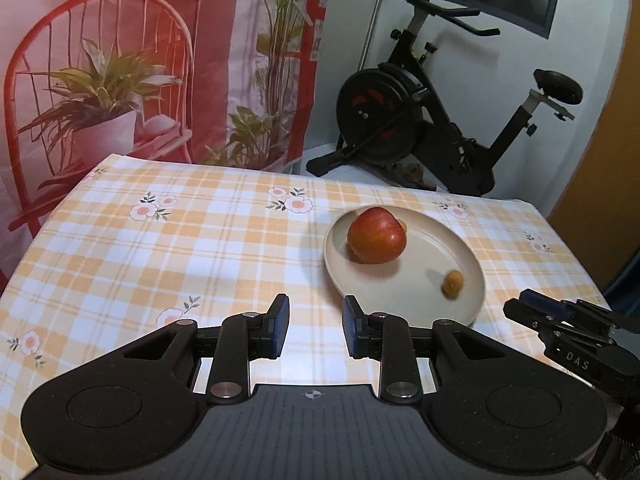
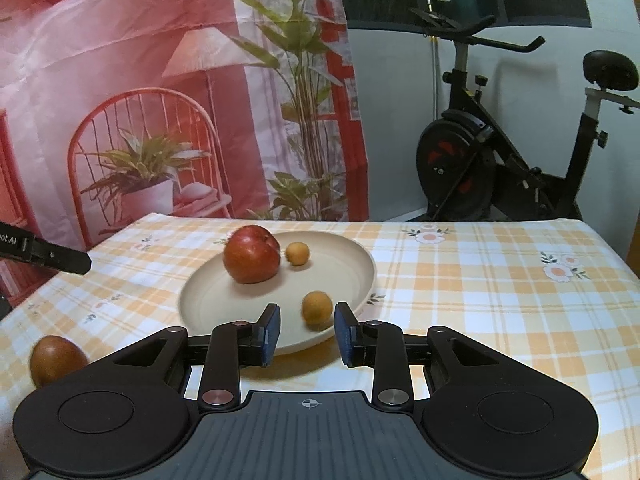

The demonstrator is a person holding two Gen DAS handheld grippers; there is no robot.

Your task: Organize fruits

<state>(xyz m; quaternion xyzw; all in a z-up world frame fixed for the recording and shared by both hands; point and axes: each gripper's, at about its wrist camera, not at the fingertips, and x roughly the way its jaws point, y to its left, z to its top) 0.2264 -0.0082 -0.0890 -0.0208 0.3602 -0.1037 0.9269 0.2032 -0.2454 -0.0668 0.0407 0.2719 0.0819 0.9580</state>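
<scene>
A beige plate (image 2: 224,300) on the checked tablecloth holds a red apple (image 2: 251,254), a small tan fruit (image 2: 297,253) behind it and another small tan fruit (image 2: 317,307) near the front rim. My right gripper (image 2: 306,334) is open and empty, just in front of that near fruit. A brown egg-shaped fruit (image 2: 56,360) lies on the cloth at the left. In the left wrist view the plate (image 1: 460,252), apple (image 1: 377,235) and near small fruit (image 1: 453,284) show. My left gripper (image 1: 315,326) is open and empty, left of the plate. The right gripper's fingers (image 1: 540,312) show at the right.
A black exercise bike (image 1: 432,120) stands behind the table. A printed backdrop with a red chair and plants (image 1: 160,60) hangs at the back left. The table's far edge (image 1: 280,172) runs in front of them. The left gripper's finger (image 2: 52,256) enters the right wrist view.
</scene>
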